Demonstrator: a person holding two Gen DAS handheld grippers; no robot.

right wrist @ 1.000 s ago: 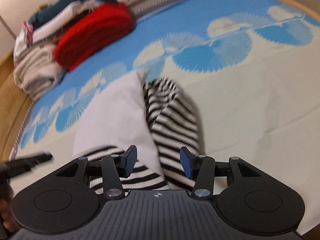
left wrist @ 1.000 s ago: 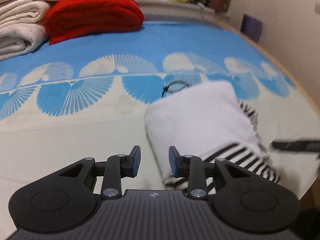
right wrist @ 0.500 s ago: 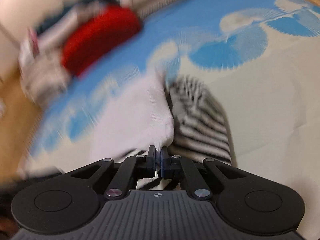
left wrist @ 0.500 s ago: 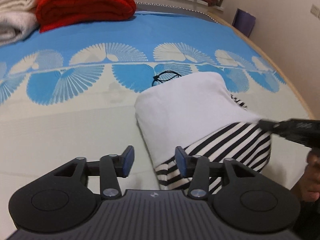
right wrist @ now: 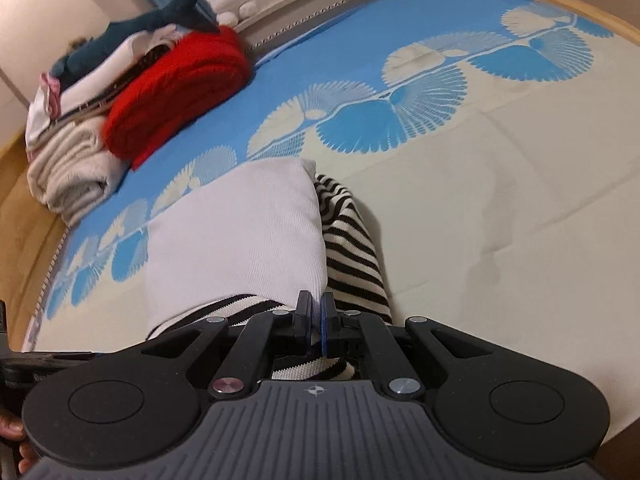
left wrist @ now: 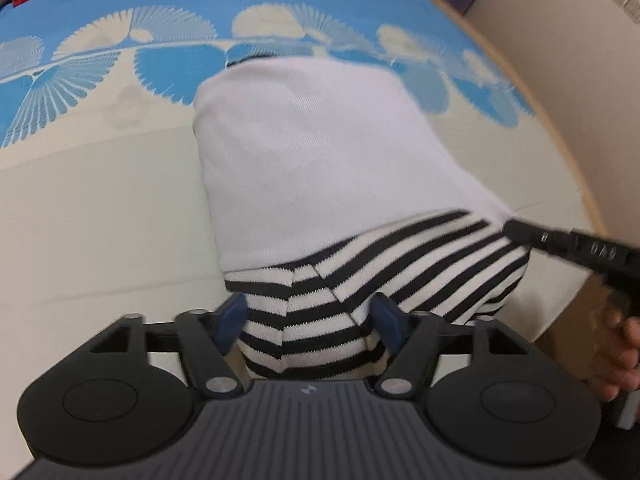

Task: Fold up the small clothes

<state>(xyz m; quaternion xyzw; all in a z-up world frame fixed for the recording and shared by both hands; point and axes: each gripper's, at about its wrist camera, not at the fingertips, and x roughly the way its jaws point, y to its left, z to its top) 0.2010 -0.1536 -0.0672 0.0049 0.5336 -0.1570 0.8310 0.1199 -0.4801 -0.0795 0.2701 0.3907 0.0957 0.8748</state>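
Observation:
A small garment with a white body (left wrist: 320, 152) and black-and-white striped parts (left wrist: 400, 256) lies folded on the bed. In the left wrist view my left gripper (left wrist: 310, 318) is open, with the striped hem between its fingers. In the right wrist view my right gripper (right wrist: 316, 316) is shut on the striped edge (right wrist: 352, 248) of the garment, beside the white body (right wrist: 240, 232). The right gripper's tip also shows in the left wrist view (left wrist: 520, 234) at the garment's right side.
The bed has a cream and blue fan-patterned cover (right wrist: 460, 92). A red folded blanket (right wrist: 176, 88), cream towels (right wrist: 72, 168) and a stuffed shark (right wrist: 152, 20) are stacked at the far corner. The wooden bed edge (left wrist: 576, 168) runs along the right.
My left gripper has moved forward over the striped hem, which now sits between its open fingers. My right gripper, open a second ago, has stayed shut on the striped edge.

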